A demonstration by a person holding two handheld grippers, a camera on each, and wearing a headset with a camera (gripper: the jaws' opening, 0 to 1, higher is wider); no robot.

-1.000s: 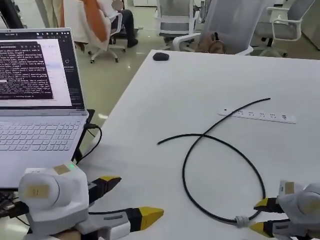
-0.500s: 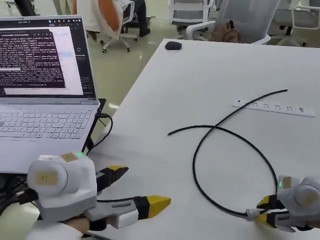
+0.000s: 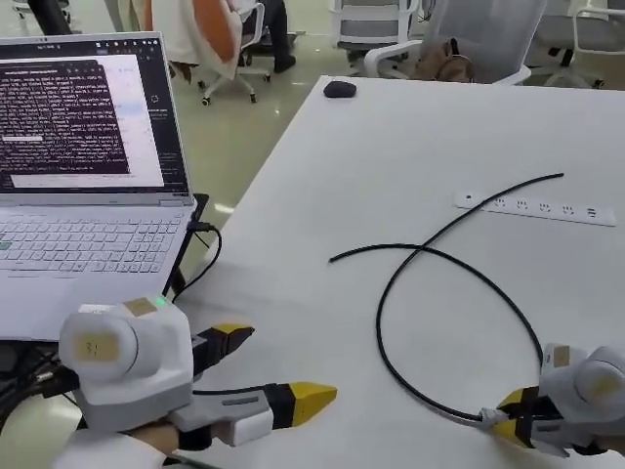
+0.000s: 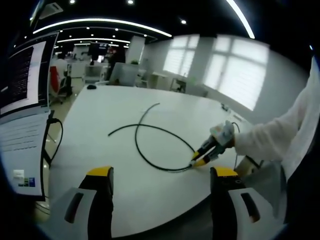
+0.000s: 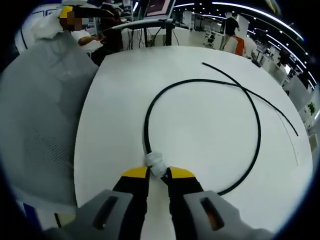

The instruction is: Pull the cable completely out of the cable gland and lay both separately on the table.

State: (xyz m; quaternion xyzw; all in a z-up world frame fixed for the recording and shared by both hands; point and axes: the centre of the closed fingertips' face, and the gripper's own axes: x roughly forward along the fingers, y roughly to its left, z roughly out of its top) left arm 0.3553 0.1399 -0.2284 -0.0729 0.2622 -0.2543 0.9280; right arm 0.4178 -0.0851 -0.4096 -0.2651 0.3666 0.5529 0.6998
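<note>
Head view: one thin black cable (image 3: 418, 248) looped on the white table (image 3: 391, 137), one small grey cable gland (image 3: 487, 418) at its near end. Left gripper view: left gripper (image 4: 162, 174) spread wide, holding nothing. Right gripper view: right gripper (image 5: 158, 174) pinching the gland.

The cable (image 3: 418, 250) is black on a plain white tabletop (image 3: 391, 147). The cable gland (image 5: 156, 163) at the cable's end is pale grey. The left hand-held gripper (image 3: 276, 366) and right hand-held gripper (image 3: 508, 417) have white bodies and black, yellow-tipped jaws. Beyond the cable lies a white power strip (image 3: 537, 208).
</note>
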